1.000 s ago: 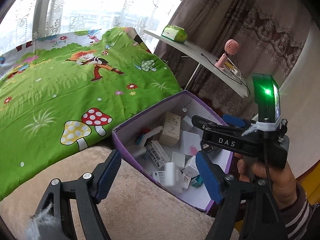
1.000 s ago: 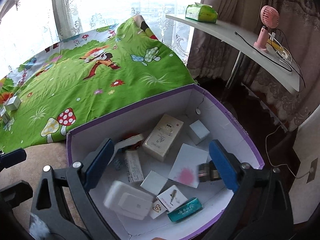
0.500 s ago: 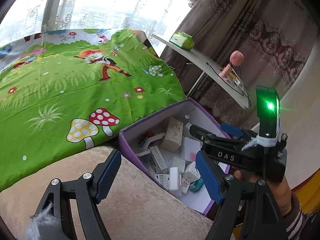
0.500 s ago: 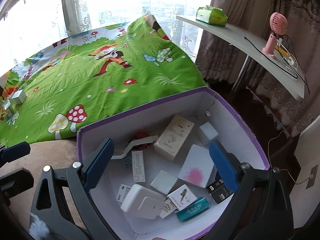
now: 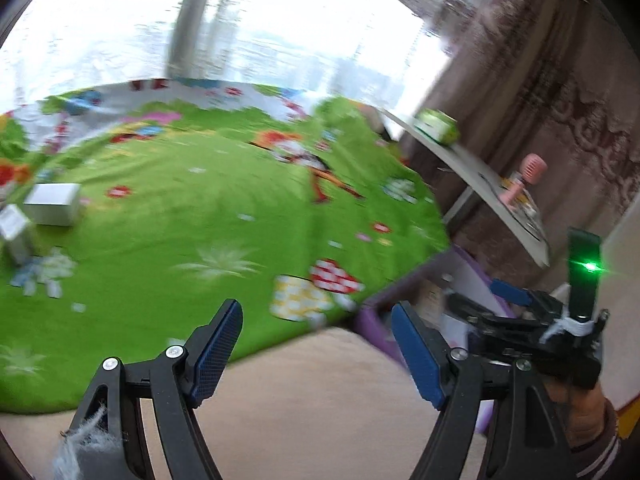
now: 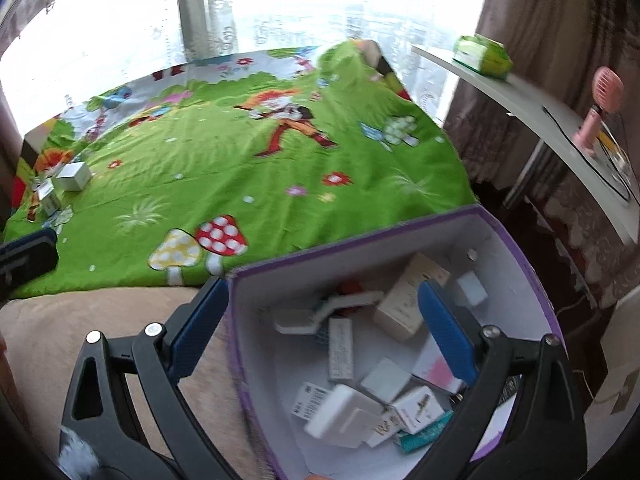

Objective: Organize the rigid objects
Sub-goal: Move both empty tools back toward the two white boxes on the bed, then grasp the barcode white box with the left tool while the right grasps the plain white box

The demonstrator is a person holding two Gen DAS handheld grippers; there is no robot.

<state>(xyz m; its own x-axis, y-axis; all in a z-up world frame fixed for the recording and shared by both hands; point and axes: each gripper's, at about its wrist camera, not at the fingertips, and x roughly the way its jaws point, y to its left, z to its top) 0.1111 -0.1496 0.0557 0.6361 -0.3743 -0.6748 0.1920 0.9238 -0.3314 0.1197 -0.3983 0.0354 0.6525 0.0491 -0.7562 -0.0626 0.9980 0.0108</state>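
My left gripper (image 5: 316,318) is open and empty, above the beige cushion (image 5: 320,392) at the edge of the green cartoon sheet (image 5: 200,220). At the sheet's far left lie a white box (image 5: 52,204) (image 6: 74,176) and a smaller box (image 5: 14,228) (image 6: 48,196). The purple box (image 6: 360,240) (image 5: 376,324) holds several small packages, among them a white block (image 6: 344,416) and a tan carton (image 6: 404,304). My right gripper (image 6: 322,286) is open and empty, straddling the purple box's left wall. In the left wrist view, a hand holds it at the right.
A white shelf (image 6: 532,108) on the right carries a green tissue pack (image 6: 484,56), a pink fan (image 6: 600,104) and cables. Brown curtains hang behind it. A bright window runs along the far side of the sheet. The left gripper's tip (image 6: 28,256) shows at the left edge.
Both grippers swung left, away from the purple box and toward the sheet. The loose boxes at the far left came into the left wrist view. A small dark item by the right finger dropped into the box.
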